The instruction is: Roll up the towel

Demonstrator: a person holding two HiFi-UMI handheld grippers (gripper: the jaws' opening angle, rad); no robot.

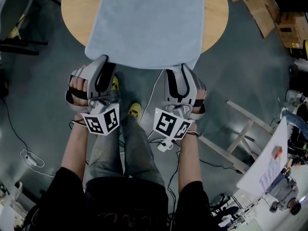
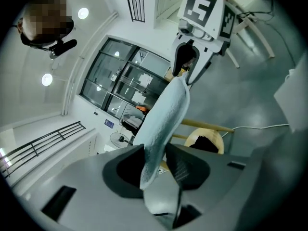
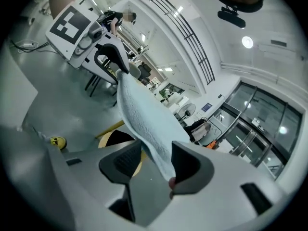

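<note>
While we look down from the head view, the grey floor (image 1: pixel 38 81) takes up most of what we see, with flattened cardboard (image 1: pixel 257 11) lying at its far right. On the floor stands a round wooden surface (image 1: pixel 217 13), of which only the near half shows. A pale blue towel (image 1: pixel 147 23) lies spread flat across the middle of the surface, with bare wood showing at the left and right edges. Its near hem hangs just over the near edge of the surface.

We hold a tool at each near corner of the towel. The left gripper (image 1: pixel 105 64) is at the near left corner and the right gripper (image 1: pixel 177 71) at the near right corner. Both point away from us toward the surface, and each carries a marker cube (image 1: pixel 172 124) at its near end.

In the left gripper view the hem runs between the jaws and lies against one pad. A sliver of wood shows between the cloth and the other pad, so the jaws stand partly apart and do not pinch it. The right gripper view shows the same: the hem is between the jaws, leaning on one pad, with a gap at the other. In each gripper view the hem stretches across to the other gripper.

Between our arms, yellow shoes (image 1: pixel 134 110) show on the floor.
</note>
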